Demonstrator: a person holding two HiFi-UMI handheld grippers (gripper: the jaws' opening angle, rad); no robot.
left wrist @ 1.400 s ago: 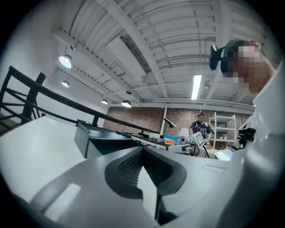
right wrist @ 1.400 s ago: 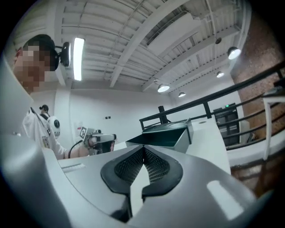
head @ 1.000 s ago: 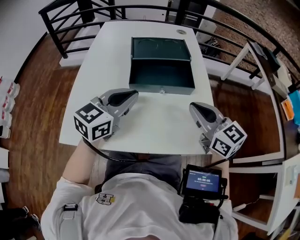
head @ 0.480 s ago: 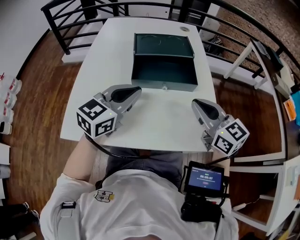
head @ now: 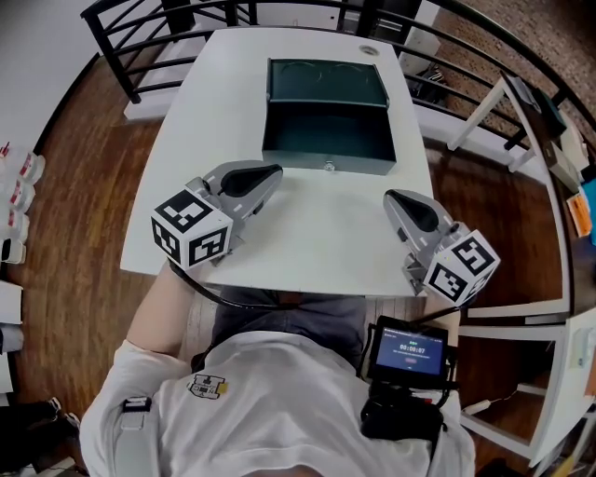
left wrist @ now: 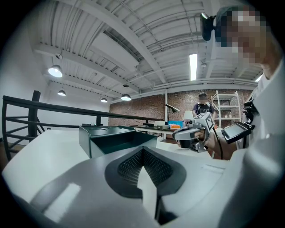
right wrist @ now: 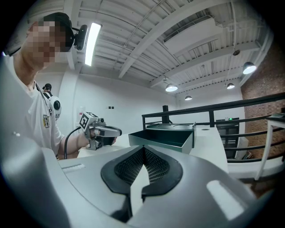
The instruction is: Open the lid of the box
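Observation:
The dark green metal box (head: 326, 138) stands open at the far middle of the white table (head: 317, 233). Its lid (head: 326, 82) is swung back behind it, and the inside looks empty. A small latch (head: 329, 167) shows on the front wall. My left gripper (head: 271, 175) hovers near the box's front left, jaws shut and empty. My right gripper (head: 391, 198) sits to the front right, also shut with nothing in it. The left gripper view shows shut jaws (left wrist: 142, 153), the box (left wrist: 111, 138) and the right gripper (left wrist: 191, 136). The right gripper view shows shut jaws (right wrist: 143, 153) and the box (right wrist: 164, 136).
A black railing (head: 140, 28) runs round the table's far and left sides. A small round object (head: 370, 50) lies at the far right corner. White shelving (head: 521, 140) stands to the right. A screen device (head: 407, 354) hangs at the person's chest.
Both grippers stay shut and hold about the same places before the box. The head view has shifted slightly, so the table sits a little higher in frame.

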